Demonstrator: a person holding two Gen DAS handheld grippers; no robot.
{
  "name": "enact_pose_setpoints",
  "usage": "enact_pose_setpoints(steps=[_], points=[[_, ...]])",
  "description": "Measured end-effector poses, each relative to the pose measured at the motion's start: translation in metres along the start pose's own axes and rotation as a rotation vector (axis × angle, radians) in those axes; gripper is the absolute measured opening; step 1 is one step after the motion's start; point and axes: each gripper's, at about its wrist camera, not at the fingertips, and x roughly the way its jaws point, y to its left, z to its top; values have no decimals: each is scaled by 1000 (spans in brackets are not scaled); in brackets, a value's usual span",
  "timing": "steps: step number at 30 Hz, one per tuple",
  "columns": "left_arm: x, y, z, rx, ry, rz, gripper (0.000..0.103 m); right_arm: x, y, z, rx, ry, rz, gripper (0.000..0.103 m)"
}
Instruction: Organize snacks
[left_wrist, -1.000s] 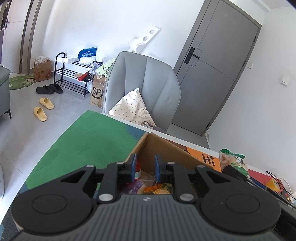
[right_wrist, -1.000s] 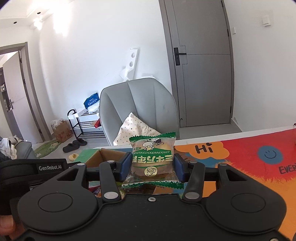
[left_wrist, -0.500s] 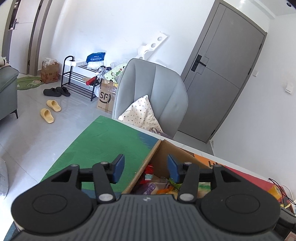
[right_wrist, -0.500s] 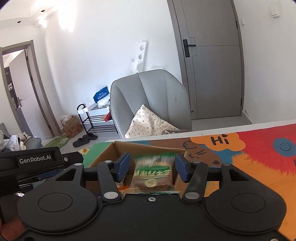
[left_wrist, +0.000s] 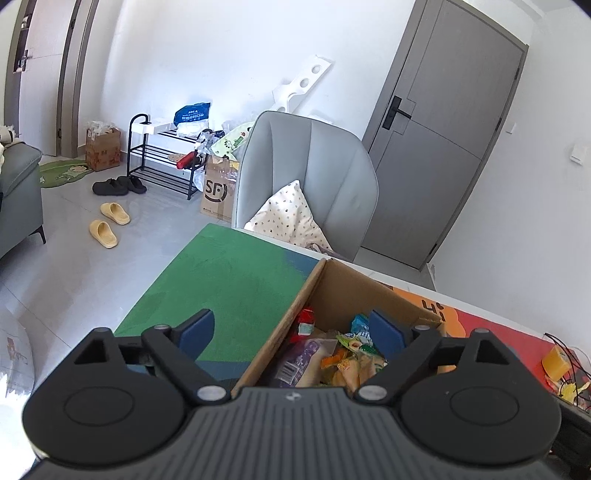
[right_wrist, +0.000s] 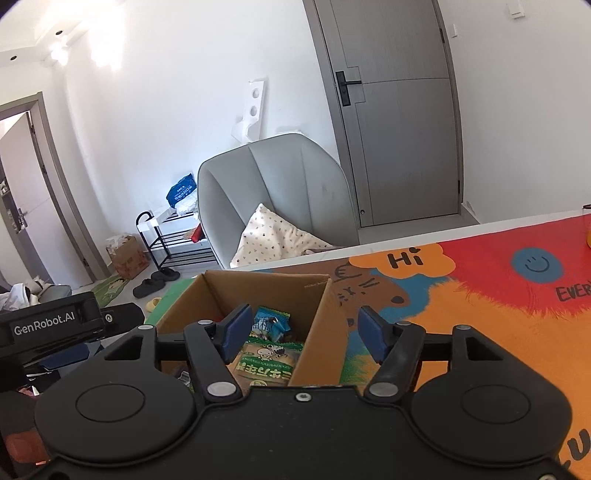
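Both of my tools are empty right now. The right tool (right_wrist: 301, 334) has its blue pads spread wide with nothing between them, and it hangs above the cardboard box (right_wrist: 319, 317) on the table (right_wrist: 480, 317). The green snack packet (right_wrist: 267, 360) lies flat inside the box just below that tool, with a blue packet (right_wrist: 271, 325) beside it further in, so I judge the drop-off step for this snack to be done. The left tool (left_wrist: 291, 332) is also spread open and holds nothing; it straddles the near left wall of the same box, one pad over the green part of the mat (left_wrist: 221, 280) and the other over the pile of mixed snack packets (left_wrist: 332, 358) inside. The box looks fairly full on that side, though I cannot count the packets because the tool body hides the nearer part. For the next move I would lift the right tool clear of the box rim and swing it out over the table to look for another loose snack. Something yellow (left_wrist: 556, 363) sits near the far right edge of the table in the left view, but it is too small for me to say whether it is a snack. Whichever tool goes, it should approach with pads open and close on the packet's edges, not its middle.
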Motion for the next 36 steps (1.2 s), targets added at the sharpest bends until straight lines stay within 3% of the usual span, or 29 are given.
enact_pose_setpoints(steps=[9,21,36], points=[[-18,-11,-13,71,12,-12,102,-35,-18,-10,44,-24,-42,82],[-46,-32,-32,153,18,-50,102,-75,-39,-23,76,-56,-66,103],[-82,-45,-52,262,5,-93,102,-123,-62,-42,103,-82,-121,103]])
